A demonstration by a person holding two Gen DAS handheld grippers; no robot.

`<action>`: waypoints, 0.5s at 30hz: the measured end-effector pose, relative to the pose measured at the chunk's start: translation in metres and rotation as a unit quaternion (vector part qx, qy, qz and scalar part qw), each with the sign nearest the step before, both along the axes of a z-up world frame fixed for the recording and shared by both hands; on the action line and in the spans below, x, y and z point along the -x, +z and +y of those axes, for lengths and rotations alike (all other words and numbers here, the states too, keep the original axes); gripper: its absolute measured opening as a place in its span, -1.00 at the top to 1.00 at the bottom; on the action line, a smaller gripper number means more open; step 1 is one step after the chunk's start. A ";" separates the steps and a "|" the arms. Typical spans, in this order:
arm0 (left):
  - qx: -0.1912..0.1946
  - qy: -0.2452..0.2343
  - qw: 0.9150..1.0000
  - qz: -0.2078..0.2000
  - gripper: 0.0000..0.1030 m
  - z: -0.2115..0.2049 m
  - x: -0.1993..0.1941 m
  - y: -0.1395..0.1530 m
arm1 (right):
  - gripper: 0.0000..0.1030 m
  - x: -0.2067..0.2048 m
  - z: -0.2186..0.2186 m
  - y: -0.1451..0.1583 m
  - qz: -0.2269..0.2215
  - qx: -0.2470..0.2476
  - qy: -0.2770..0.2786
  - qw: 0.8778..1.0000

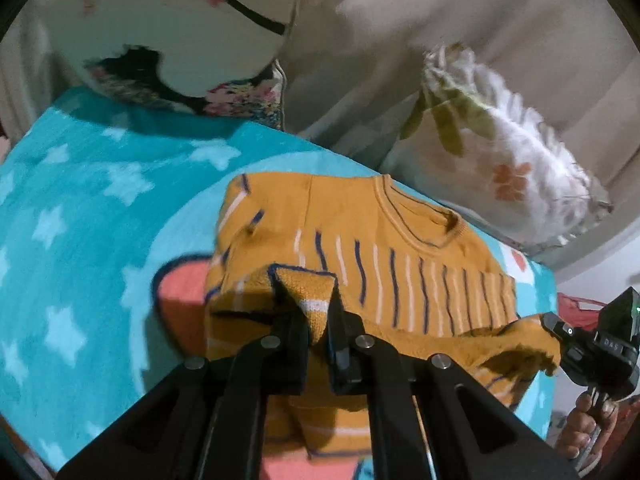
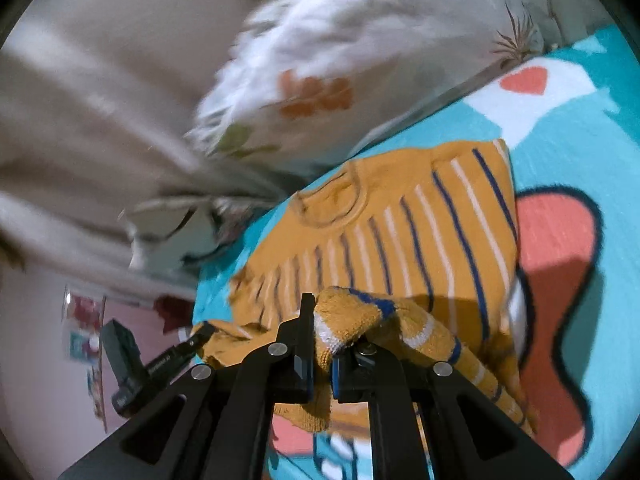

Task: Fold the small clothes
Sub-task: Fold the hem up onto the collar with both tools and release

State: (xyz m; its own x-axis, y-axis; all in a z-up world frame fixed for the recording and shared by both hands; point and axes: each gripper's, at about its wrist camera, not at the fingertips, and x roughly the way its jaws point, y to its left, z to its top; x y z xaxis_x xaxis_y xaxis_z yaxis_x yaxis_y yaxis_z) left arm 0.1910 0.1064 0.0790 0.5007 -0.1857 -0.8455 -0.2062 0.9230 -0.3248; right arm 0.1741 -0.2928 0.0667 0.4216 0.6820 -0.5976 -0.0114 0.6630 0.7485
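Observation:
A mustard-yellow knitted sweater (image 1: 400, 280) with navy and white stripes lies on a teal blanket (image 1: 80, 220), its neckline toward the far side. My left gripper (image 1: 308, 292) is shut on a lifted corner of the hem. At the right edge of the left wrist view, my right gripper (image 1: 551, 323) holds the hem's other corner, with a hand (image 1: 584, 424) on its handle. In the right wrist view the sweater (image 2: 400, 240) spreads ahead, and my right gripper (image 2: 326, 328) is shut on a bunched hem corner that covers one finger. The left gripper (image 2: 205, 331) pinches the hem at the left.
The blanket (image 2: 616, 240) carries white stars and a coral cartoon shape. A white flowered pillow with a fringe (image 1: 512, 168) (image 2: 340, 60) leans at the far edge beside the sweater. A second pillow (image 1: 160, 40) stands at the back left. Beige cloth (image 1: 380, 40) hangs behind.

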 end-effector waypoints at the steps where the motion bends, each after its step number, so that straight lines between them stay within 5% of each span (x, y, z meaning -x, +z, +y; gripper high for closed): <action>1: 0.003 -0.002 1.000 0.005 0.87 0.000 -0.012 -0.006 | 0.88 -0.010 -0.001 -0.007 0.009 -0.005 -0.007 1.000; 6: 0.022 0.000 0.999 0.024 0.85 0.008 -0.055 -0.030 | 0.87 -0.059 -0.009 -0.047 0.056 -0.035 -0.043 0.997; 11: 0.091 0.022 0.994 0.047 0.77 0.025 -0.084 -0.054 | 0.82 -0.091 -0.017 -0.071 0.084 -0.058 -0.077 0.992; 15: 0.119 0.031 0.992 0.032 0.35 0.034 -0.092 -0.052 | 0.77 -0.108 -0.021 -0.080 0.098 -0.083 -0.105 0.986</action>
State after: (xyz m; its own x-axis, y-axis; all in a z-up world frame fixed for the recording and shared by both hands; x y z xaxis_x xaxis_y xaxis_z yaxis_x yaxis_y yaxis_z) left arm 0.2827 0.1402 0.0269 0.4650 -0.3549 -0.8111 -0.2872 0.8062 -0.5173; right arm 0.2820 -0.3137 -0.0138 0.4508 0.6875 -0.5693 0.2683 0.5040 0.8210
